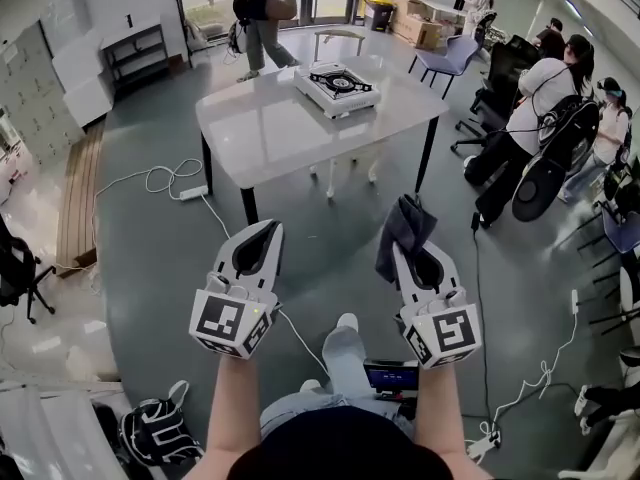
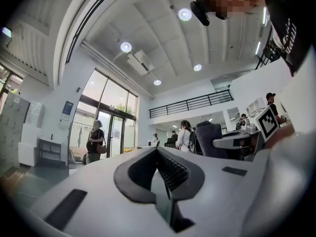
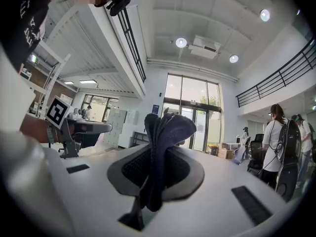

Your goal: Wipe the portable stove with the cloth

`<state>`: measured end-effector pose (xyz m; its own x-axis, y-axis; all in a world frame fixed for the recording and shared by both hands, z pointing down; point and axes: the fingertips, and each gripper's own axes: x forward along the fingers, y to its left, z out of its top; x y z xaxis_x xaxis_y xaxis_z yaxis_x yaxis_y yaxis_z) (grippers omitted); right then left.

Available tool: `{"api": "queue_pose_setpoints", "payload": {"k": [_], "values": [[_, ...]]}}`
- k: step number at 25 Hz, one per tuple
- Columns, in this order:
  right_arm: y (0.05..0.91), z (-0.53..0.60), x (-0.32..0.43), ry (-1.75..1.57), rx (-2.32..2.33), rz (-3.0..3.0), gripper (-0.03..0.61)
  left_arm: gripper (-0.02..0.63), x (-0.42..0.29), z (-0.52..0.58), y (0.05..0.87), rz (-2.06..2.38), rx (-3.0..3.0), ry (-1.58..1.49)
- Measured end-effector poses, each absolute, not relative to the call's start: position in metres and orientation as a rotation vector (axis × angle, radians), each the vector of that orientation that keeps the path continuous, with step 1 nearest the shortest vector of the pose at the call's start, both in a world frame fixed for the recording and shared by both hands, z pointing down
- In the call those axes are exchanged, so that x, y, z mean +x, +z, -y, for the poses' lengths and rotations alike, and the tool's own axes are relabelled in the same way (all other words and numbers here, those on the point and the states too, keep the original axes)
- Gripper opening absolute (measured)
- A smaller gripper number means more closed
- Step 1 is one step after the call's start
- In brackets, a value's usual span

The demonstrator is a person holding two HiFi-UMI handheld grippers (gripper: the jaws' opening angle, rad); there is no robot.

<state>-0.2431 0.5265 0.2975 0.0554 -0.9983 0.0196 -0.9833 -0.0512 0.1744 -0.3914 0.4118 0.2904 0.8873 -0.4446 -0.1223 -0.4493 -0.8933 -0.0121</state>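
A white portable stove (image 1: 337,87) with a black burner sits at the far side of a white table (image 1: 270,133), well ahead of both grippers. My right gripper (image 1: 407,246) is shut on a dark blue-grey cloth (image 1: 403,230), which bunches up above the jaws; in the right gripper view the cloth (image 3: 162,147) stands pinched between the pads. My left gripper (image 1: 268,232) is held level with it on the left, shut and with nothing in it (image 2: 159,158). Both grippers hover over the grey floor, short of the table.
A white power strip and cable (image 1: 188,192) lie on the floor left of the table. People stand at the right (image 1: 535,118) and at the far doorway (image 1: 262,13). A purple chair (image 1: 450,58) stands behind the table. A bag (image 1: 155,433) lies by my feet.
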Motion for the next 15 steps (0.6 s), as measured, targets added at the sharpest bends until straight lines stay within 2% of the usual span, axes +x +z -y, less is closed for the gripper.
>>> {"api": "queue_pose_setpoints", "payload": {"k": [8,15], "values": [[0.316,-0.480,-0.200,-0.125,2.156,2.085,0.064,0.011,-0.348,-0.368,0.307,-0.729,-3.014,0.137],[0.319,-0.411,-0.131,-0.098,2.150,2.120,0.064,0.011,-0.279,-0.310,0.305,-0.741,-2.979,0.086]]}}
